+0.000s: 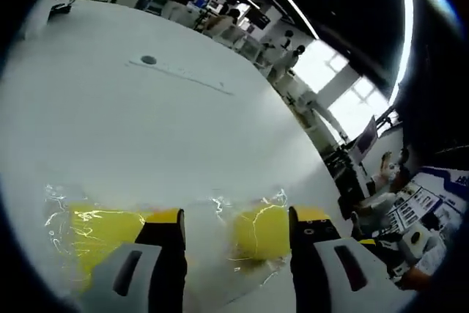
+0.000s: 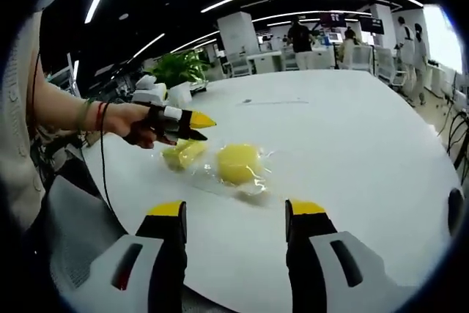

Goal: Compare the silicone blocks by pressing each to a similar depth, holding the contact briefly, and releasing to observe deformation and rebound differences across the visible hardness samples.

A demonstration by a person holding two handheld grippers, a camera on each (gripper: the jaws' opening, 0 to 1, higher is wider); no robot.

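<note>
In the left gripper view, the left gripper [image 1: 236,223] is seen spread wide over the white table [image 1: 161,130], nothing being pinched between its yellow-tipped jaws. A yellow silicone block [image 1: 99,234] in clear wrap is found at the left, partly hidden behind the left jaw, and a second wrapped yellow block [image 1: 260,232] is seen between the jaws, close against the right one; whether it is touched cannot be told. In the right gripper view, the left gripper [image 2: 192,124] is held out from the left over the table [image 2: 352,152] by a person's hand [image 2: 139,124], its tips just above the flatter block [image 2: 183,155]; its opening cannot be told there. The rounder block [image 2: 237,163] is seen just to its right. The right gripper [image 2: 236,210] is held spread and empty, both blocks lying beyond its tips, well apart from them.
</note>
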